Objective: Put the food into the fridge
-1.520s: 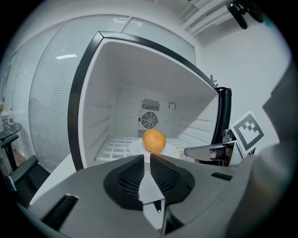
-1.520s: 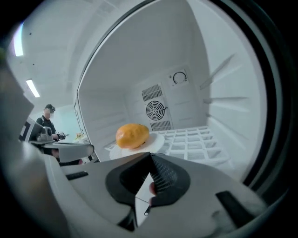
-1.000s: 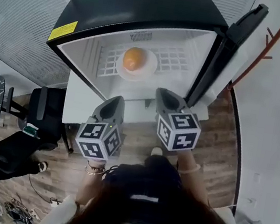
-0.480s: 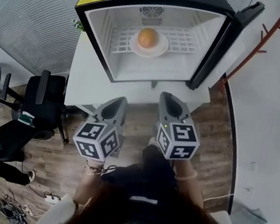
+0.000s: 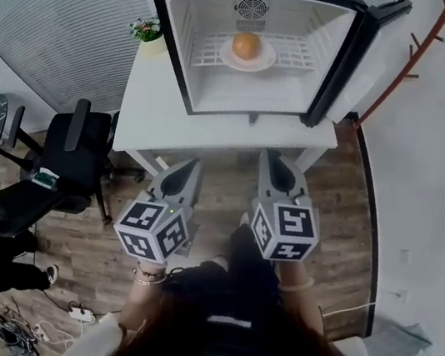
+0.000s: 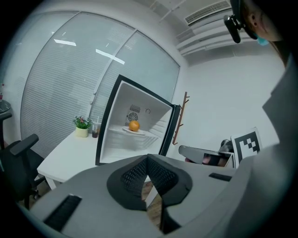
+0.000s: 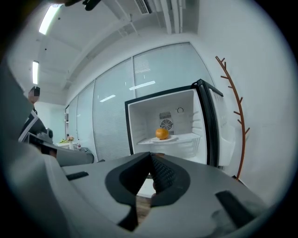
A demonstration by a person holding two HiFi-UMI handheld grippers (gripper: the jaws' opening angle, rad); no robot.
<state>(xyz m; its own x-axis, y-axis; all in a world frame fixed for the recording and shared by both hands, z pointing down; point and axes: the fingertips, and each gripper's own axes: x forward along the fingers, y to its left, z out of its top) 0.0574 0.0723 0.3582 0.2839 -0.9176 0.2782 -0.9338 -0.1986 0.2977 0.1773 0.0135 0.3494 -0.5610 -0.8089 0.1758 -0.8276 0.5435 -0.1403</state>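
Head view shows the orange (image 5: 245, 45) sitting on a white plate (image 5: 265, 58) on the wire shelf (image 5: 298, 52) inside the small fridge (image 5: 173, 46), so the food looks already placed. The fridge stands toward the far right corner of the white counter (image 5: 158, 107), its door (image 5: 355, 64) swung wide open at the right. A potted plant (image 5: 146, 30) sits at the counter's far left corner, just beside the fridge.

Both grippers hang over the wooden floor on the near side of the counter, well apart from the fridge. The left gripper (image 5: 187, 167) has its fingers (image 6: 135, 174) pressed together with nothing between them, and the right gripper (image 5: 274, 160) likewise shows its fingers (image 7: 163, 174) closed and empty.

My judgement is that only closing the door remains: that calls for the right gripper to reach the door's free edge and push it round toward the fridge front, clear of the coat stand (image 5: 420, 58) beside it.

The door is seen nearly edge-on, so its inner face is hard to read; the fridge floor below the shelf is partly out of sight, and the fruit is too small to be sure of its kind
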